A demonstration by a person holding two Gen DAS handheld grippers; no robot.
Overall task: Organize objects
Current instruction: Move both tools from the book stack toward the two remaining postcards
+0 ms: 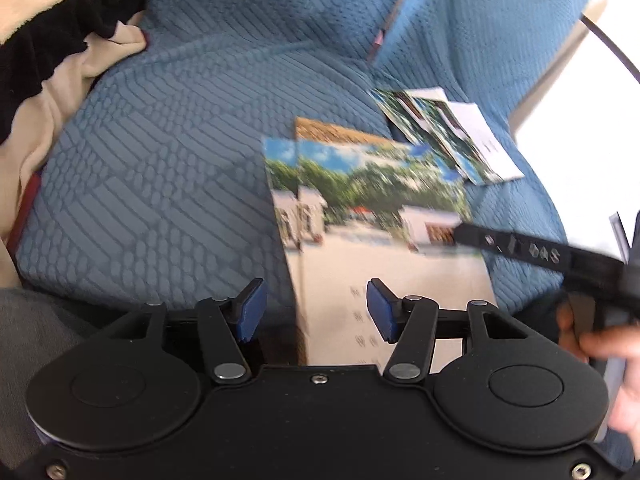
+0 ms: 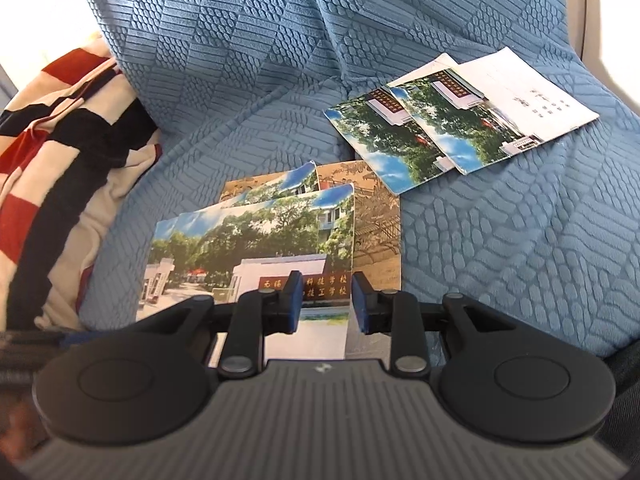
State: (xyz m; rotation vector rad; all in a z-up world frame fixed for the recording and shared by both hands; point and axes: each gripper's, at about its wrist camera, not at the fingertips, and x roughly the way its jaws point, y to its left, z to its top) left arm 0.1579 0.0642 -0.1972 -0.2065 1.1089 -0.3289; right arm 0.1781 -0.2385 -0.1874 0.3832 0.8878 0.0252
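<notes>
A loose stack of photo postcards (image 2: 260, 248) showing trees and a white gate lies on the blue textured sofa cover (image 2: 500, 240), over a brown card (image 2: 376, 216). My right gripper (image 2: 326, 304) hovers at the stack's near right corner, pads apart, with the top card flat beneath the gap. In the left wrist view the same stack (image 1: 380, 216) looks blurred, and one of the right gripper's fingers (image 1: 520, 250) reaches in from the right to touch it. My left gripper (image 1: 316, 308) stands open over the stack's near edge, gripping nothing. A second group of postcards (image 2: 440, 120) lies farther back right.
A red, black and cream striped blanket (image 2: 60, 152) is bunched on the left of the seat. The second card group (image 1: 448, 136) sits near the cushion's right edge. A person's hand (image 1: 616, 360) holds the right gripper at the right border.
</notes>
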